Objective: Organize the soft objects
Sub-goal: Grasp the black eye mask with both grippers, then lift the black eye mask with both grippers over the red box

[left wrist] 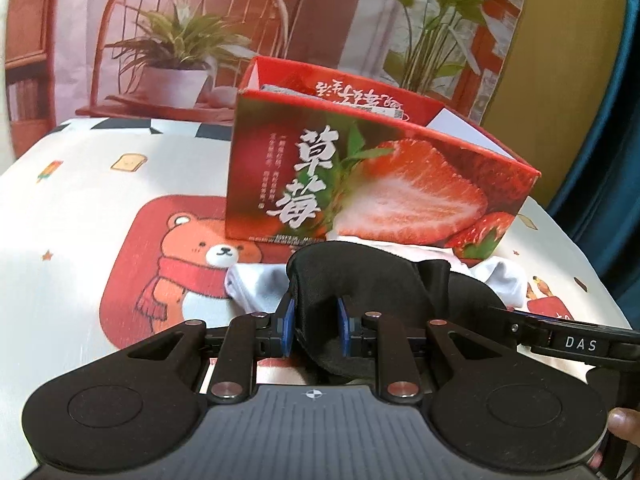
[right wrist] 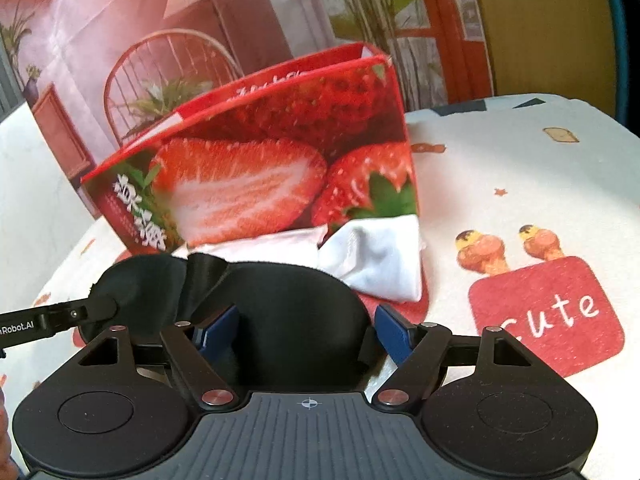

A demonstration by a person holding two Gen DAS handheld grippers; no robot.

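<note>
Left wrist view: the left gripper [left wrist: 316, 330] pinches one end of a black eye mask [left wrist: 360, 280] between its blue pads [left wrist: 289, 324], jaws drawn narrow on the fabric. The mask's lower edge drops behind the gripper body and is hidden. Beyond it lies a crumpled white cloth [left wrist: 256, 284], partly covered by the mask, on the cartoon-print tablecloth [left wrist: 80, 220]. An open red strawberry box [left wrist: 376, 184] stands just behind; its contents are hard to make out past the rim. A fingertip [left wrist: 624, 426] shows at the right edge, cut off by the frame.

Right wrist view: the right gripper [right wrist: 308, 328] stands wide, its blue pads [right wrist: 394, 330] on either side of the mask's other lobe [right wrist: 296, 312]; whether they press the fabric cannot be told. The mask's folded strap [right wrist: 202, 280] rises at centre left. The left gripper's finger enters from the left and meets the mask's far end. The white cloth [right wrist: 376, 260] touches the box's [right wrist: 256, 160] base.
</note>
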